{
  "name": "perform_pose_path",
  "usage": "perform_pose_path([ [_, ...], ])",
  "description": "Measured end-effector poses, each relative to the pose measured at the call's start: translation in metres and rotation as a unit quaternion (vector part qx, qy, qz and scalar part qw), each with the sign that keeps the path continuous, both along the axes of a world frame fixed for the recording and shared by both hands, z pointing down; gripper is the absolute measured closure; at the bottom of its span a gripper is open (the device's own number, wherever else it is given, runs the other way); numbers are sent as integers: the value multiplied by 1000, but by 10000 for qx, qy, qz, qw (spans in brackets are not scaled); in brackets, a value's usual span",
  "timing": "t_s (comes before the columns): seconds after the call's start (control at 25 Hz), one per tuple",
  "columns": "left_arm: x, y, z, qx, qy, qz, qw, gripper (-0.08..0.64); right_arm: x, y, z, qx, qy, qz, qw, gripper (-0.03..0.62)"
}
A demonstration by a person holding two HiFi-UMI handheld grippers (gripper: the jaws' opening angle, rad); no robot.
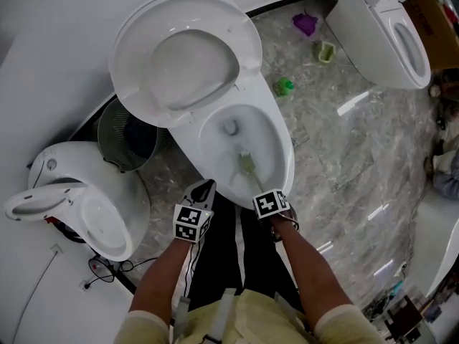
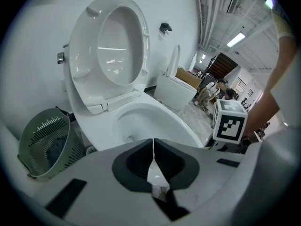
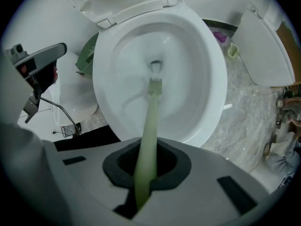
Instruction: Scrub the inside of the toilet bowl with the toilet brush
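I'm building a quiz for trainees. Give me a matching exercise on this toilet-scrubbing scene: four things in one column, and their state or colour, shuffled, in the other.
1. toilet brush
2. left gripper
3. toilet seat
4. basket

a. green mesh
b. raised
c. held by the right gripper
d. shut, empty

Pairs: 1-c, 2-d, 3-b, 4-a

Marbled floor [image 1: 358,163] — toilet [image 1: 281,143], mesh basket [image 1: 115,146]
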State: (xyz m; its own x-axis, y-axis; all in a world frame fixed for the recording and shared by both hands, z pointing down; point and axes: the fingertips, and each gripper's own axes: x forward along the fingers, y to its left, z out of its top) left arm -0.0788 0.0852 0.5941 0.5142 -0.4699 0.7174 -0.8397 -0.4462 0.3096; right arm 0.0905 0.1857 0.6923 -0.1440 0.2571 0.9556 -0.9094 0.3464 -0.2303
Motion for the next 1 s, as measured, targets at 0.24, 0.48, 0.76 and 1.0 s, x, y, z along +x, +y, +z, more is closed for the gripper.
perform_pose_path([
  [0.24, -9, -3, 9, -112, 76, -233, 9996, 545, -30, -5, 3, -72, -237, -288, 9993, 565],
  [0.48, -9, -5, 12, -155, 192, -333, 9991, 545, -54, -34, 5, 35, -370, -472, 9982, 565],
  [0.76, -11, -19, 15, -157, 290, -363, 9988, 545, -69, -64, 7, 108, -447, -603, 9971, 565],
  [1.0, -11, -35, 15, -69, 316, -394, 9987, 545, -78, -96, 12, 259, -458, -612, 9967, 565],
])
